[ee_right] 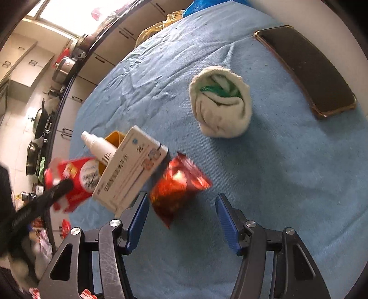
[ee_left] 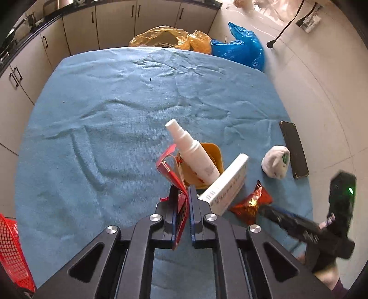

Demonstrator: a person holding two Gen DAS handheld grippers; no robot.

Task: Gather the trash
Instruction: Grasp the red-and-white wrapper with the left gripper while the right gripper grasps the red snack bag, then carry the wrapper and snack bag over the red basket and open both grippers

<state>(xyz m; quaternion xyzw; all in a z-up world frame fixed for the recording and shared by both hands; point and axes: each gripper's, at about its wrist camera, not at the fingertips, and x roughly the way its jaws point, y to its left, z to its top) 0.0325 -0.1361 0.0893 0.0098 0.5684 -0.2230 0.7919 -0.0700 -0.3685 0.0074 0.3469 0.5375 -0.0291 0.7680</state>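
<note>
Blue cloth (ee_left: pixel 115 115) fills frame; phone (ee_left: pixel 294 149) right edge, rolled sock (ee_left: pixel 274 163) beside it. Cabinets (ee_left: pixel 115 20) top, red basket (ee_left: pixel 11 250) lower left.

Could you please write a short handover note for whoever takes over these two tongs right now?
Left tongs: shut on a red wrapper, held over the blue cloth.
Right tongs: open, empty, with the red foil packet just ahead between the fingers.
Orange cup holds the white spray bottle; the white box leans against it.
Rolled sock and phone lie to the right.
Left: bin the wrapper, grab the packet.
</note>
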